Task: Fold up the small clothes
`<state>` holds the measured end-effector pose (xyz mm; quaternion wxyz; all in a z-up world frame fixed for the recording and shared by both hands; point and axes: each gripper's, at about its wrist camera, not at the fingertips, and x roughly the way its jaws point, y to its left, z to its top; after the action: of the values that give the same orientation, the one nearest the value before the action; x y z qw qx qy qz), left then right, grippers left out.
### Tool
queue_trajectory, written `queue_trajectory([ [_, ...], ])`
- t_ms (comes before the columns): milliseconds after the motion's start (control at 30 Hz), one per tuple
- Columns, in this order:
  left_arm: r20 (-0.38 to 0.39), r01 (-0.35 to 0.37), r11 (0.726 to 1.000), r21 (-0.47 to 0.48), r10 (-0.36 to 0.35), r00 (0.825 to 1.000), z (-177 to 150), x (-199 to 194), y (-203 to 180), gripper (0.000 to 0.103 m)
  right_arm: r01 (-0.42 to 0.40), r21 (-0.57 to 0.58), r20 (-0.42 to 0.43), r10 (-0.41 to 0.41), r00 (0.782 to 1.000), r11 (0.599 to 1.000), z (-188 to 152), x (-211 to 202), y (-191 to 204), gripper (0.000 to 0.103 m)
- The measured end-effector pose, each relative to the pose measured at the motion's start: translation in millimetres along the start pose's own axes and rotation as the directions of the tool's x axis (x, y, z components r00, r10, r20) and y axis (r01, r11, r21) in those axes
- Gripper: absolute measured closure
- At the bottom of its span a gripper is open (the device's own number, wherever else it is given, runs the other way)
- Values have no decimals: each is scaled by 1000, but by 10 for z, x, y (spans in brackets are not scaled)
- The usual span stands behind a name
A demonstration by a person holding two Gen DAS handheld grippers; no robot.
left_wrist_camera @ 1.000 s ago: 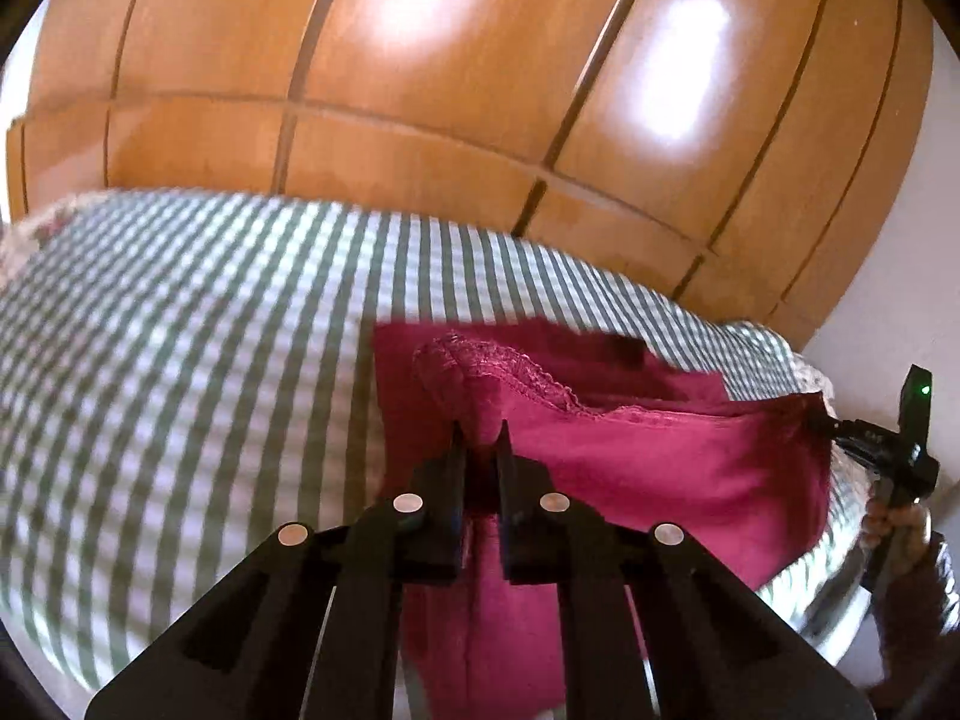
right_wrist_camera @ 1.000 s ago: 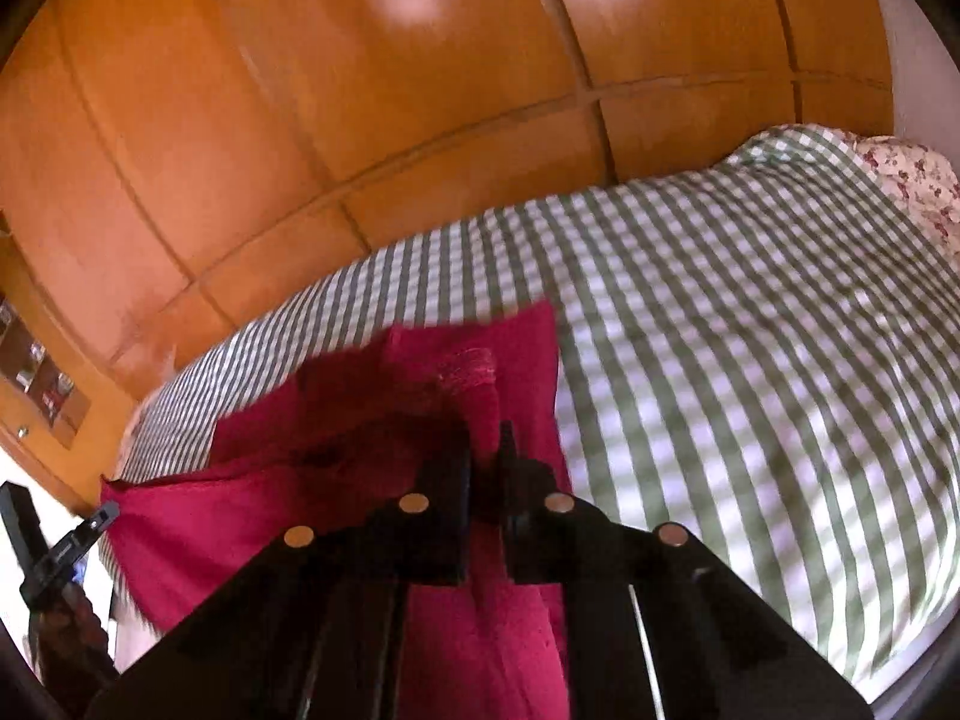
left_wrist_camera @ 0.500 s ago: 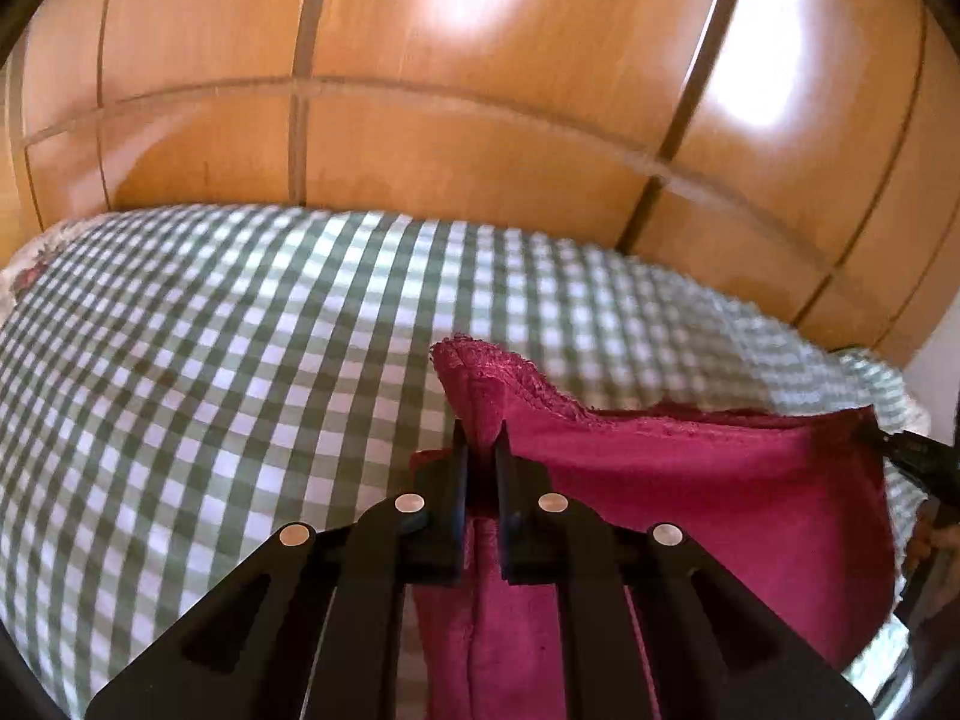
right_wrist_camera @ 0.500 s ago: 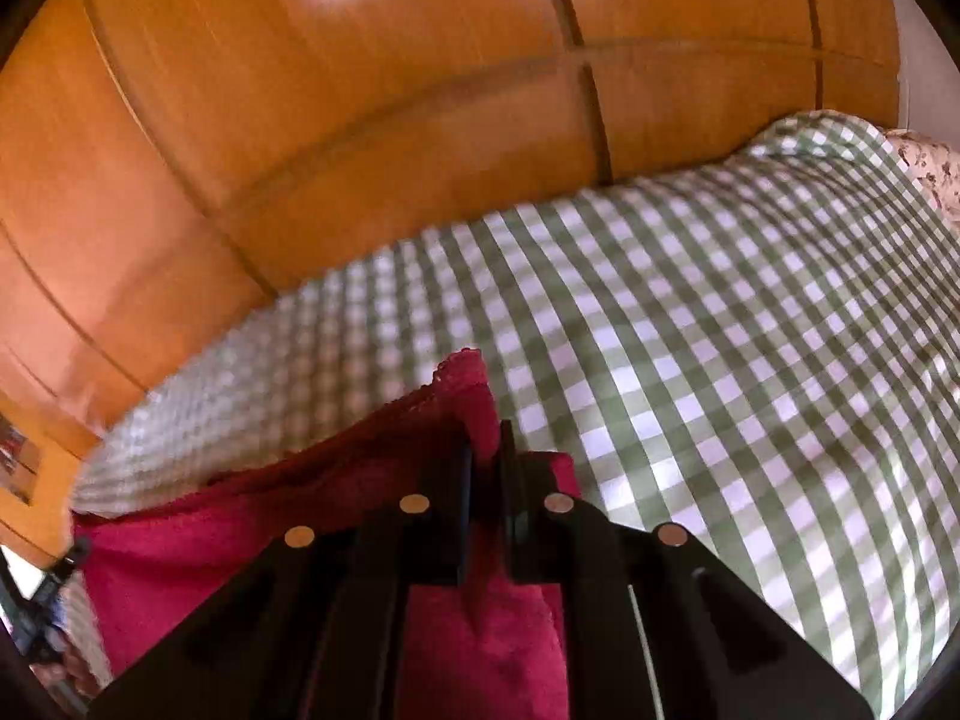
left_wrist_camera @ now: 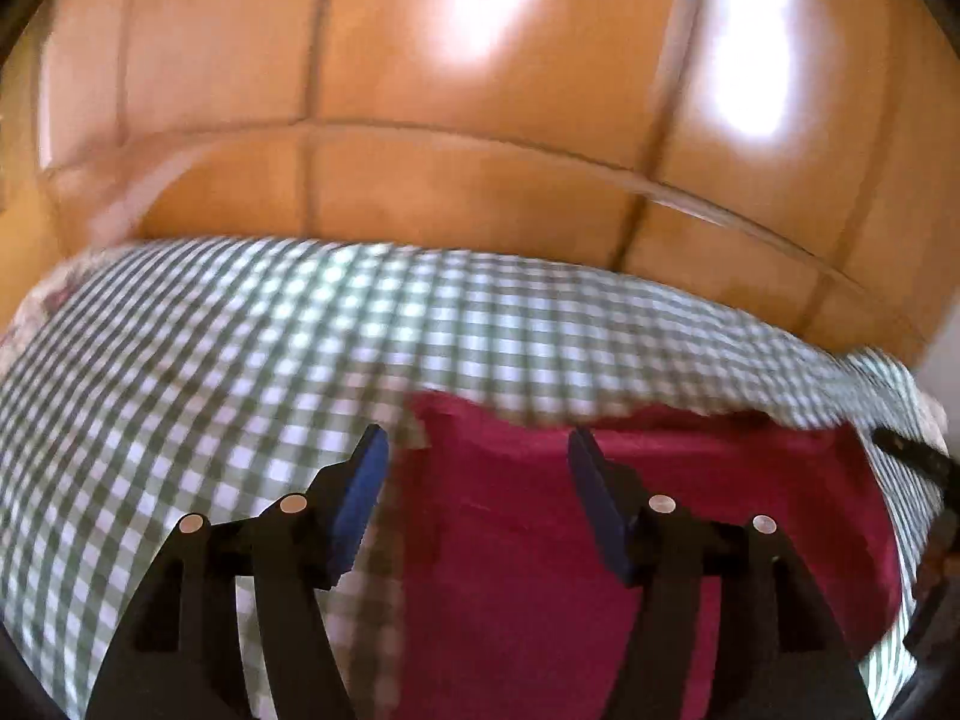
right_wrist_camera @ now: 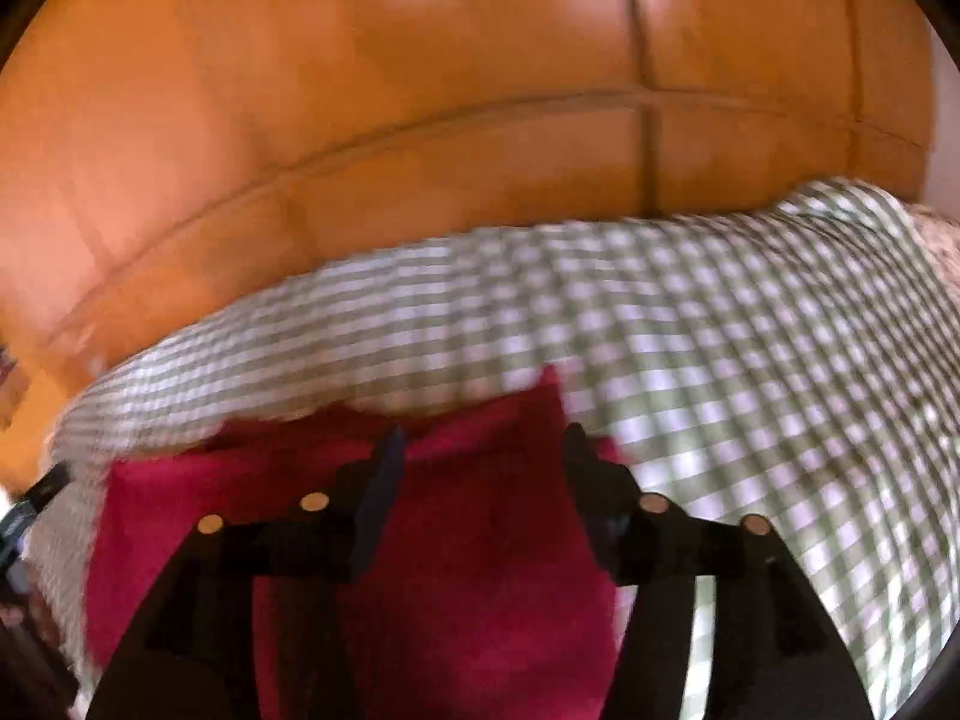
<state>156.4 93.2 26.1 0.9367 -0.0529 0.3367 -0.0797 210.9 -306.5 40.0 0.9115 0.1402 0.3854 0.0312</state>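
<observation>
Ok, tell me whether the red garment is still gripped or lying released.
Released: the red garment lies on the checked bedspread; both grippers, left and right, have just opened, nothing pinched.

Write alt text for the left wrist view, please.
A dark red cloth lies on a green-and-white checked bedspread, with the open left gripper over its edge, nothing between its blue pads. Glossy wooden panels rise behind the bed.

A home bedroom, by the look of it. A bed spread with a green-and-white checked cover (left_wrist_camera: 252,372) fills the foreground, and behind it rises a glossy orange-brown wooden wardrobe front (left_wrist_camera: 480,120) divided into panels, though motion blur softens its details. Floral fabric (right_wrist_camera: 942,240) shows at one edge.
</observation>
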Motion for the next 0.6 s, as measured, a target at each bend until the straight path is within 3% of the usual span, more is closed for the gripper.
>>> queue_trajectory([
  [133, -53, 2, 996, 87, 3, 999, -154, 213, -247, 42, -93, -124, -105, 80, 991, 988, -221, 255, 567, 35],
  [200, -130, -34, 996, 79, 44, 991, -219, 476, -247, 42, -85, -120, -175, 63, 983, 989, -265, 551, 694, 34],
  [233, -184, -88, 993, 78, 101, 978, -280, 662, -203, 41, -51, -92, -223, 29, 974, 995, -273, 755, 684, 32],
  [267, -213, -102, 993, 61, 113, 971, -341, 774, -147, 39, -37, -80, -228, 18, 974, 996, -271, 833, 670, 31],
  [367, -192, -92, 996, 8, 92, 977, -355, 754, -87, 38, 4, -90, -173, -20, 985, 996, -274, 976, 626, 27],
  [533, -164, -128, 992, 2, 127, 978, -344, 451, -125, 38, 9, -101, -151, -24, 988, 995, -322, 816, 603, 24],
  [600, -145, -128, 992, -8, 126, 981, -333, 334, -101, 32, 18, -97, -133, -31, 991, 995, -364, 655, 533, 20],
])
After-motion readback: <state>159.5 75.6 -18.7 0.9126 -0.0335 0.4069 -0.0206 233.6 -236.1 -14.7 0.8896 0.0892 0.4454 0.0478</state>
